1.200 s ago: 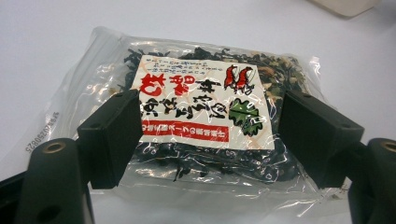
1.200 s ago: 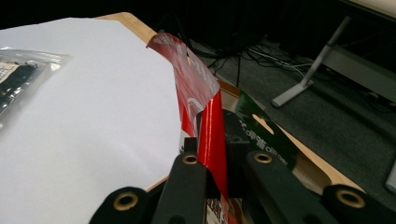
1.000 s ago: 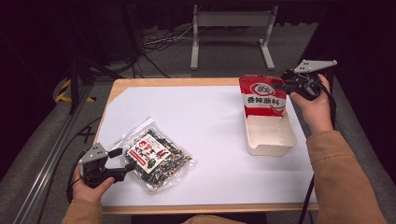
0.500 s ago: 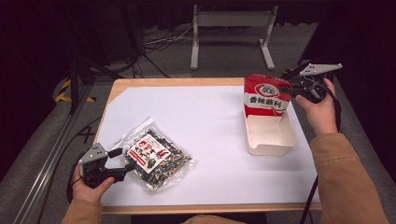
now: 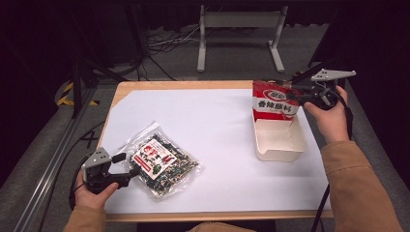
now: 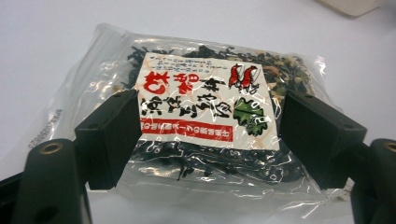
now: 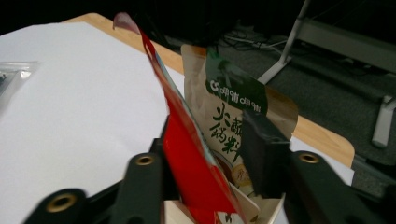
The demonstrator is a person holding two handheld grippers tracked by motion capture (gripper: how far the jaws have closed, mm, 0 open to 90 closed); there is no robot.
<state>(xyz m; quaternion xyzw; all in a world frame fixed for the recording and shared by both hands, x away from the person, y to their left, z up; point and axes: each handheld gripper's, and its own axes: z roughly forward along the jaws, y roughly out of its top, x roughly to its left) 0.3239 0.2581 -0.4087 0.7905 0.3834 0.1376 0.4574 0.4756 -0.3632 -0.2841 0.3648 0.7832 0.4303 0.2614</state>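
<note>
Left tool (image 6: 205, 135): jaws apart, straddling clear plastic packet of dark dried greens (image 6: 196, 116), ready for gripping. Right tool (image 7: 205, 154): clamped on red foil sachet (image 7: 187, 144), held upright inside white paper box (image 5: 280, 140).

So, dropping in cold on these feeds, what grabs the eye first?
Probably the red packet standing upright at the far end of the white box on the table's right, with the right gripper at its top edge. Next, the clear bag of dark dried food lying flat near the front left, the left gripper open at its edge.
</note>
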